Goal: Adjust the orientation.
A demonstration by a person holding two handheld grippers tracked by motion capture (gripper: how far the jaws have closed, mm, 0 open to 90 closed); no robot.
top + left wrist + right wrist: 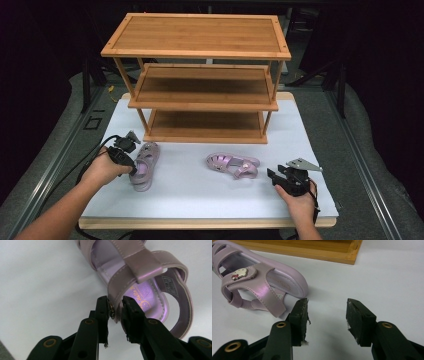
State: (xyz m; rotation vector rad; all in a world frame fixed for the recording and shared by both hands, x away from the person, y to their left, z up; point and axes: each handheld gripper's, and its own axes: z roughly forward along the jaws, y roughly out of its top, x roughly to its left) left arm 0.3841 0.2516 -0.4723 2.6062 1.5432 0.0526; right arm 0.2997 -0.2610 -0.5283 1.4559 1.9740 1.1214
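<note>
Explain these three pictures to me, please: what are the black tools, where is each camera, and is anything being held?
A person sits at a white table with a hand-held two-jaw gripper in each hand. The high view looks down from above; the other two cameras ride on the grippers. On the table stand a wooden three-tier rack and two lilac sandals. The left gripper pinches the side strap of the left sandal. The right gripper is open, holding nothing, beside the heel of the right sandal.
</note>
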